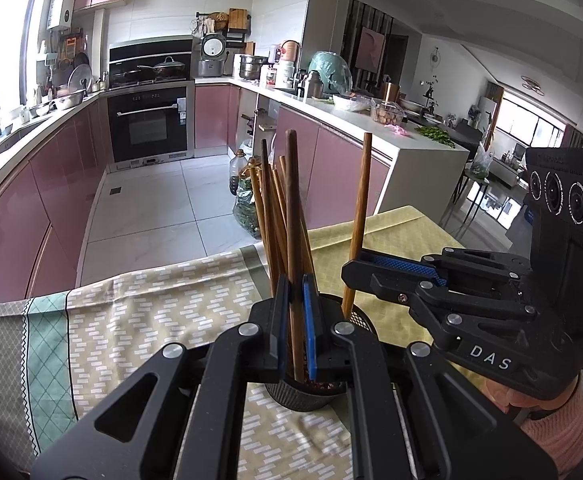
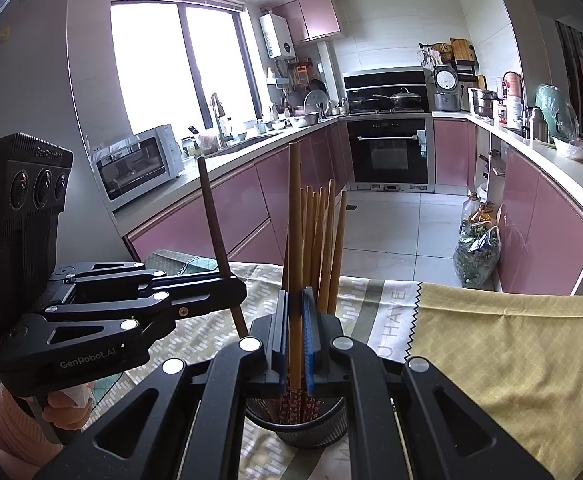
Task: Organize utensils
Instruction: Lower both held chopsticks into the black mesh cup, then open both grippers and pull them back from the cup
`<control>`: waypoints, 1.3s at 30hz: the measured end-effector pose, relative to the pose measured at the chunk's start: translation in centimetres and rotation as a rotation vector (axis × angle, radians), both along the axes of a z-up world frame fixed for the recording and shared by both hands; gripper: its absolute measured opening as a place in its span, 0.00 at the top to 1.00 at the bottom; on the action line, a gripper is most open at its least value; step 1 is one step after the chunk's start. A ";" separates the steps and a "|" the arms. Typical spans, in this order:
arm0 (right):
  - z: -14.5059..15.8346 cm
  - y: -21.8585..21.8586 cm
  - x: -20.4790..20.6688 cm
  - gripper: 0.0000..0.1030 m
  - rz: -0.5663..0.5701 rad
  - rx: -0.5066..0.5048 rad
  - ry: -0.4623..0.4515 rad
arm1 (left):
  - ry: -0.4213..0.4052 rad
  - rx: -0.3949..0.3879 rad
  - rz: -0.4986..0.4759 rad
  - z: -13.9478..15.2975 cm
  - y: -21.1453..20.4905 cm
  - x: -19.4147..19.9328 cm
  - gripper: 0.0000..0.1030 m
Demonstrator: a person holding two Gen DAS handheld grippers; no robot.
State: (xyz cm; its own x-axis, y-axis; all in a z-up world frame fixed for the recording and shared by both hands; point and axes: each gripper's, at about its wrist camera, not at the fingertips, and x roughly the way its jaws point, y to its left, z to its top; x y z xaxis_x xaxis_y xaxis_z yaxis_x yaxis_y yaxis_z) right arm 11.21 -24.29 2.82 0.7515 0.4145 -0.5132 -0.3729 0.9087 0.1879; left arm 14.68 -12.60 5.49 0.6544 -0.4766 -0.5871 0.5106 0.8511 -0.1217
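Note:
A black mesh holder (image 1: 303,394) stands on the cloth-covered table and holds several wooden chopsticks (image 1: 269,216). My left gripper (image 1: 296,300) is shut on a dark brown chopstick (image 1: 292,200) that stands upright with its lower end in the holder. My right gripper (image 2: 296,312) is shut on a lighter chopstick (image 2: 294,216), also upright with its tip in the holder (image 2: 311,434). The right gripper shows in the left wrist view (image 1: 355,270), holding the light chopstick (image 1: 360,208). The left gripper shows in the right wrist view (image 2: 231,292), holding the dark chopstick (image 2: 211,216).
The table carries a patterned beige and green cloth (image 1: 139,312) and a yellow cloth (image 2: 511,352). Beyond the table edge are a tiled floor (image 1: 155,208), pink cabinets, an oven (image 1: 149,124), and a bag of greens with a bottle (image 2: 475,248) on the floor.

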 end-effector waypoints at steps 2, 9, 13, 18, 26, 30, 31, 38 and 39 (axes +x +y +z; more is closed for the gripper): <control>-0.1 0.1 0.1 0.94 0.000 0.000 0.003 | 0.000 0.006 0.001 -0.2 -0.1 0.2 0.93; -0.2 0.6 0.6 0.94 -0.001 -0.001 0.011 | 0.019 0.011 0.000 -1.1 -0.2 1.6 0.92; -0.2 0.5 1.1 0.94 -0.007 0.001 0.018 | 0.028 0.017 0.002 -1.6 -0.5 2.1 0.92; -0.2 0.7 1.7 0.94 -0.008 0.005 0.025 | 0.043 0.022 0.001 -2.4 -0.8 2.6 0.92; -0.3 0.7 2.0 0.92 -0.024 0.014 0.028 | 0.067 0.019 0.000 -3.1 -1.1 3.7 0.92; -0.3 0.7 2.0 0.92 -0.026 0.014 0.027 | 0.076 0.019 -0.011 -3.3 -1.2 3.9 0.92; -0.3 0.7 2.0 0.92 -0.027 0.015 0.027 | 0.079 0.018 -0.012 -3.5 -1.1 3.9 0.92; -0.3 0.5 1.6 0.92 -0.025 0.022 0.029 | 0.099 0.005 -0.009 -4.7 -0.2 3.8 0.92; -0.4 0.5 1.6 0.90 -0.026 0.023 0.028 | 0.098 0.001 -0.005 -4.8 0.1 3.8 0.92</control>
